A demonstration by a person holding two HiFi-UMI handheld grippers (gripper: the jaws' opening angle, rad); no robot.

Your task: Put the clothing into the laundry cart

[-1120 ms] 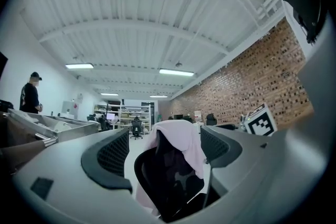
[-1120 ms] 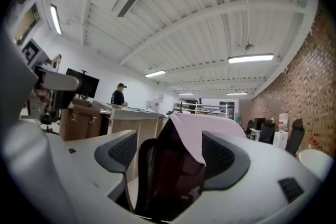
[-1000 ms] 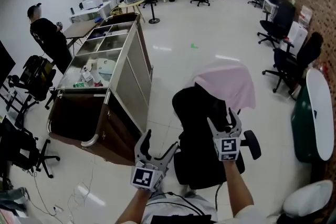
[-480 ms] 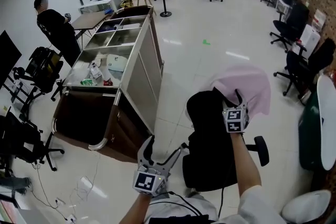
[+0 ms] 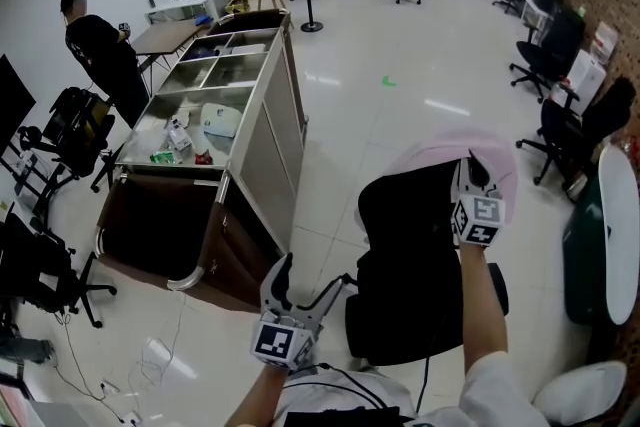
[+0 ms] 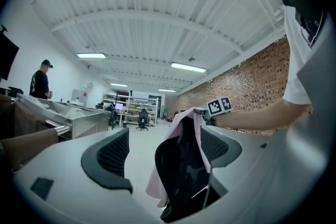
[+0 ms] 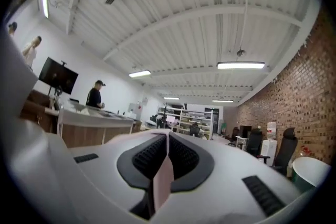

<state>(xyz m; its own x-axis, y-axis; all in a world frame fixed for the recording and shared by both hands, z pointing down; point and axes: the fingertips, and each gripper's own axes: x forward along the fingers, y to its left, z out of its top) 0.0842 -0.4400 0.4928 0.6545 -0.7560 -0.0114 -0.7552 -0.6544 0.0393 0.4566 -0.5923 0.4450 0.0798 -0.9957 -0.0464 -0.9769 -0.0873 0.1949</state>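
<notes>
The right gripper [image 5: 470, 171] is closing on a thin fold of the pink garment [image 5: 432, 155], which is hanging over the back of the office chair [image 5: 410, 235], well apart from the laundry cart [image 5: 262, 140]. The left gripper [image 5: 306, 277] is waiting wide and empty. The pinch is perhaps catching only an edge, so the garment is risking slipping free or snagging on the chair.

The left gripper [image 5: 310, 277] and right gripper [image 5: 470, 165] are pale grey with black-and-white marker cubes [image 5: 478, 218]; the sleeve [image 5: 495, 387] is white.
</notes>
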